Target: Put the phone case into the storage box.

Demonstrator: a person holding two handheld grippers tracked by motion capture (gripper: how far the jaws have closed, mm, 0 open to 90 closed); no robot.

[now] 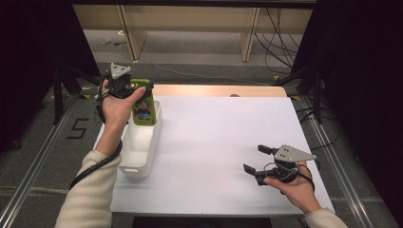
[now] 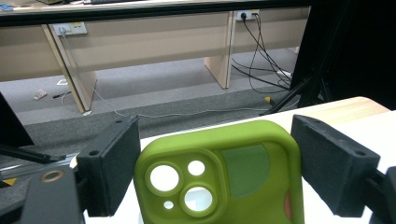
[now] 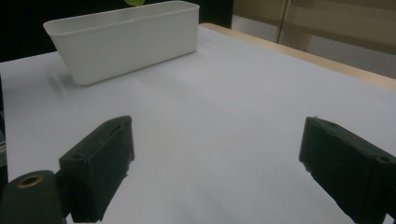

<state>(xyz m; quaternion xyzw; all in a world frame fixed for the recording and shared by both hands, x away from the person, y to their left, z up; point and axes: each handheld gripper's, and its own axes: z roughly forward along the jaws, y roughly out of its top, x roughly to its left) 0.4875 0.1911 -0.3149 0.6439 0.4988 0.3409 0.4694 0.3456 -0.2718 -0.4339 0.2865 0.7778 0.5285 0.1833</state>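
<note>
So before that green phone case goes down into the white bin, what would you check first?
1. Grip: left gripper shut on the green phone case, a pad at each side: ok.
2. Position: case held at the far end of the white bin: ok.
3. Inside of the bin free of other items: cannot tell, part is hidden.
4. Right gripper well away from the bin, open, holding nothing: ok.
5. Bin resting flat on the table: ok.
</note>
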